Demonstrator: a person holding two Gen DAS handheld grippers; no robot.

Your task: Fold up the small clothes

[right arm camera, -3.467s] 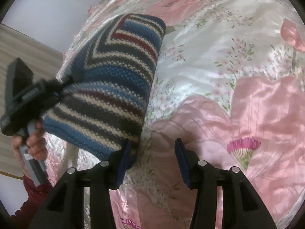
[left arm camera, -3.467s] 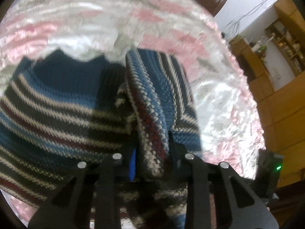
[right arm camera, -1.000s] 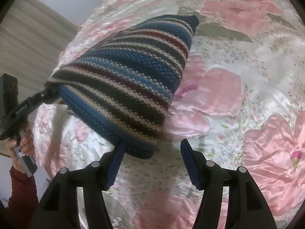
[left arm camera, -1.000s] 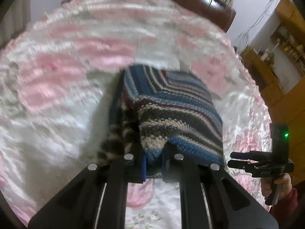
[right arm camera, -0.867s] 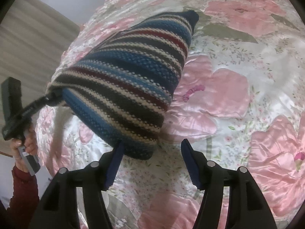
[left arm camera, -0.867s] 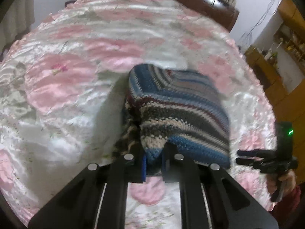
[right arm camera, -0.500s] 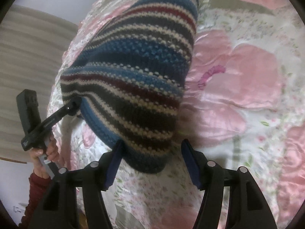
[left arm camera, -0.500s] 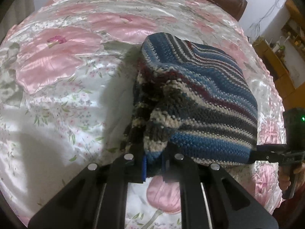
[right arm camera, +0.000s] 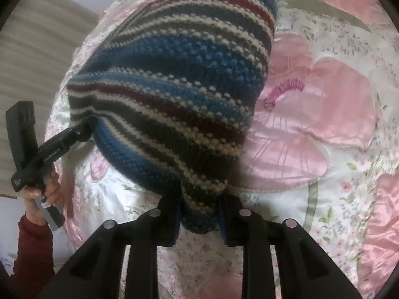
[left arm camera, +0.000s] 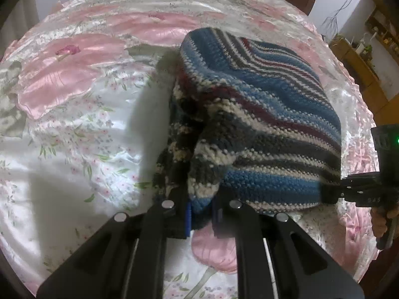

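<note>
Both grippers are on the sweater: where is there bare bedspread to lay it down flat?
Left of the striped sweater, the bedspread lies bare out to its edge. In the right wrist view, the pink flower patch right of it is also bare. It is crowded only under the sweater, between left gripper and right gripper.

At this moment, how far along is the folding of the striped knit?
Done: the striped knit is already doubled into a thick bundle. In hand: the left tool and right tool each clamp a near corner, holding it above the floral bedspread. Left: laying it down flat and letting go.
</note>
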